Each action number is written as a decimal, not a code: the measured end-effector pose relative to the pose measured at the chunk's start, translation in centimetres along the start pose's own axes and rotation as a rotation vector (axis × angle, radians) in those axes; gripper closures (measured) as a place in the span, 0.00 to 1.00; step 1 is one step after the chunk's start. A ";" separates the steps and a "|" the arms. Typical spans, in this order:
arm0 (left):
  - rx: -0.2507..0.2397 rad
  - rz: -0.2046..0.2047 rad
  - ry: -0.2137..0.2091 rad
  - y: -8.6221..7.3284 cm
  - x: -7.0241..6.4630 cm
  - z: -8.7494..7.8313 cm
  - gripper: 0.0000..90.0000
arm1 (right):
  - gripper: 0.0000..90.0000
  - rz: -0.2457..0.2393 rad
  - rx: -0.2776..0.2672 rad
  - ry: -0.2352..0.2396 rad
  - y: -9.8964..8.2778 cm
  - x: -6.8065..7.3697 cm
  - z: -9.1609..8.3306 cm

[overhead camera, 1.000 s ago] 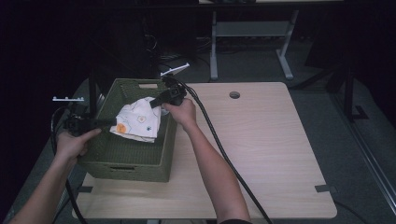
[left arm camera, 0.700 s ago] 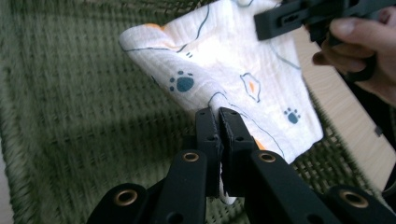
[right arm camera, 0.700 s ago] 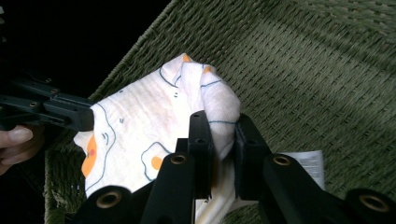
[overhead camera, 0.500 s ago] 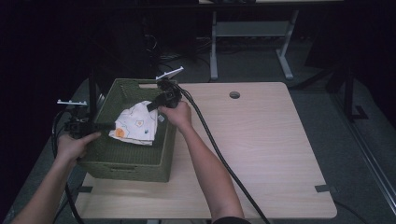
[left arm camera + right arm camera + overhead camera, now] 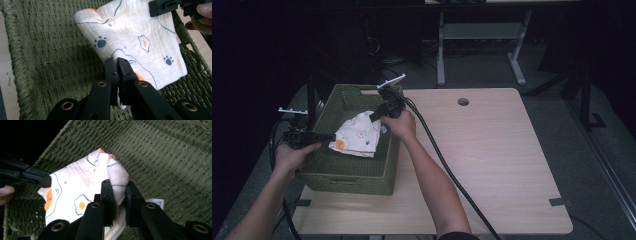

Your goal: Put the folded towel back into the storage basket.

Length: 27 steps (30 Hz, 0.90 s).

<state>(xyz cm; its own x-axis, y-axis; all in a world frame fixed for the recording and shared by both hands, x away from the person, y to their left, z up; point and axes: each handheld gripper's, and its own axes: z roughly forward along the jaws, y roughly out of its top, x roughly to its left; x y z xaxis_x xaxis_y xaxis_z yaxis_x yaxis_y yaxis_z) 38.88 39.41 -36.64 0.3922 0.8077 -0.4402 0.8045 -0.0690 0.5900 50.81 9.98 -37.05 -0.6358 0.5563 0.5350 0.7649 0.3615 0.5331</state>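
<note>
Two hand-held grippers pinch a white printed cloth [image 5: 358, 138] over a green woven basket [image 5: 343, 178] that stands at the left end of a light wooden desk [image 5: 492, 165]. The left hand-held gripper [image 5: 330, 137], held in the person's left hand [image 5: 292, 155] at the basket's left wall, has its black jaws pressed together on the cloth's near corner; its own camera shows the fabric, patterned with paw prints and fried eggs, squeezed between them. The right hand-held gripper [image 5: 374, 116], in the right hand [image 5: 401, 124] over the basket's right rim, clamps a bunched fold at the cloth's opposite corner. The cloth spans between both grips, inside the basket above its woven floor. A black cable [image 5: 447, 170] trails across the desk beside the right forearm.
</note>
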 end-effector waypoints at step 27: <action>0.056 0.008 0.100 0.6 -0.5 0.9 0.80 | 0.68 -0.017 0.020 -0.054 -0.1 -0.4 0.2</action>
<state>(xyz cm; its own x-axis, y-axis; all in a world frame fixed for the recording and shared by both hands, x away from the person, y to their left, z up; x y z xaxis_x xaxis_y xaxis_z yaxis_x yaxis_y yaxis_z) 39.59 38.47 -36.65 0.3549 0.8610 -0.3643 0.8263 -0.1066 0.5530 51.03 9.89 -37.46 -0.6424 0.5894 0.4898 0.7565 0.3853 0.5285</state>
